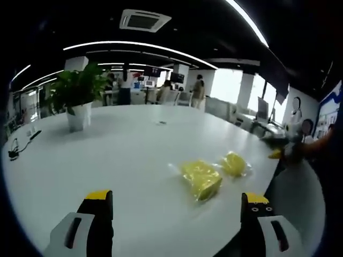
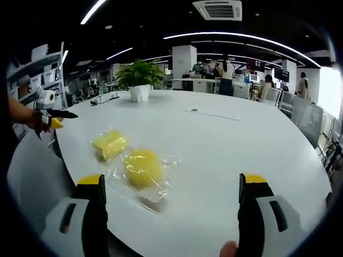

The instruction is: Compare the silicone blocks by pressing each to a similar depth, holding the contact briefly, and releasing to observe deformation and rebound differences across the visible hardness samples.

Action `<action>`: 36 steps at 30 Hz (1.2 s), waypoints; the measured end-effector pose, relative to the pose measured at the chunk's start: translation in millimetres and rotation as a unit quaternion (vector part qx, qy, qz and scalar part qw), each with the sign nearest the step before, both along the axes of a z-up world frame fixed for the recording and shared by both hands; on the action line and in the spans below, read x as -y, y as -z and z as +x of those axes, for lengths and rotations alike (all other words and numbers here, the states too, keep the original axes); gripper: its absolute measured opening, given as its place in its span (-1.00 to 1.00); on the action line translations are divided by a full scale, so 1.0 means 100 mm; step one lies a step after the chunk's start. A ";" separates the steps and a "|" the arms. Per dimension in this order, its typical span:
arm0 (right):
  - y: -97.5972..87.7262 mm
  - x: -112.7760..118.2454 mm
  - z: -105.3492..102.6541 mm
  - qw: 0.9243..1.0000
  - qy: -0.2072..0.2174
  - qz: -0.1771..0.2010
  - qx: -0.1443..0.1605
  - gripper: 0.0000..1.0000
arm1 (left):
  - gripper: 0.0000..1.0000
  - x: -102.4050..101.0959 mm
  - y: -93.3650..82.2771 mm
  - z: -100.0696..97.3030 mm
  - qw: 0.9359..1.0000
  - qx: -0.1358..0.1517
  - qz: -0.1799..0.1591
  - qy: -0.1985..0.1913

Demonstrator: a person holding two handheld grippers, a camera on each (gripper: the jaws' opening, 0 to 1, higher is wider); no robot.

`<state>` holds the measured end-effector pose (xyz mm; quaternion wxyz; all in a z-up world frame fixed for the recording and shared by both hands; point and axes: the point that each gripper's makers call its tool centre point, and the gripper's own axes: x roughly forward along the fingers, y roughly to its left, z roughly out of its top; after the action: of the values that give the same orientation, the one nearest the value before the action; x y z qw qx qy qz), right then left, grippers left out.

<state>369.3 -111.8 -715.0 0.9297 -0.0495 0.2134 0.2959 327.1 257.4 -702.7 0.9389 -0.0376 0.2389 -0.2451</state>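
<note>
Silicone blocks, two yellow ones in clear plastic wrapping, lie side by side on the white tabletop (image 1: 107, 155), well apart from the potted plant (image 1: 79, 96) that stands farther back on the same surface. In the left gripper view, the larger block (image 1: 201, 178) sits nearer the camera and the smaller block (image 1: 234, 163) just beyond it, both closer to the table's edge than the plant is. The left gripper (image 1: 177, 206) hovers short of them with its yellow-tipped fingers (image 1: 98, 199) spread wide and holding nothing. At the edge of that view the right gripper (image 1: 276, 138) appears, held in a person's hand.

In the right gripper view, the rounder block (image 2: 143, 168) lies nearest and the flatter block (image 2: 109, 144) just past it, toward the plant (image 2: 139, 77). The right gripper (image 2: 171, 187) also has its fingers (image 2: 252, 184) wide apart and empty, above the tabletop (image 2: 230, 139). The left gripper (image 2: 51, 113) shows at the side, gripped by a hand (image 2: 33, 122). People stand far behind the plant.
</note>
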 end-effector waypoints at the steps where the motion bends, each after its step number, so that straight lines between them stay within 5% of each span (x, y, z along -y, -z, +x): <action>1: -0.01 0.00 0.00 1.000 0.001 0.001 0.000 0.93 | 1.00 0.01 -0.01 0.03 1.000 -0.003 -0.004 0.001; 11: 0.02 0.02 0.01 1.000 0.016 0.001 -0.001 0.93 | 1.00 0.15 -0.11 0.33 0.997 -0.043 -0.070 -0.010; 20: 0.03 0.10 0.05 0.999 0.032 0.005 0.004 0.93 | 1.00 0.39 0.01 0.66 0.991 -0.091 -0.097 -0.008; 22: 0.03 0.09 0.04 0.999 0.032 0.006 0.000 0.93 | 1.00 0.45 0.07 0.69 0.983 -0.123 -0.132 -0.020; 31: 0.09 0.11 0.01 0.998 0.040 0.035 -0.034 0.93 | 1.00 0.63 0.38 0.75 0.967 -0.198 -0.157 -0.020; 36: 0.12 0.08 -0.02 0.998 0.029 0.035 -0.047 0.93 | 0.97 0.77 0.45 0.83 0.947 -0.245 -0.206 -0.020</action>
<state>367.4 -119.7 -727.1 0.9279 0.0031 0.2482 0.2783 410.2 180.6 -748.1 0.8280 -0.2938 0.4049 -0.2534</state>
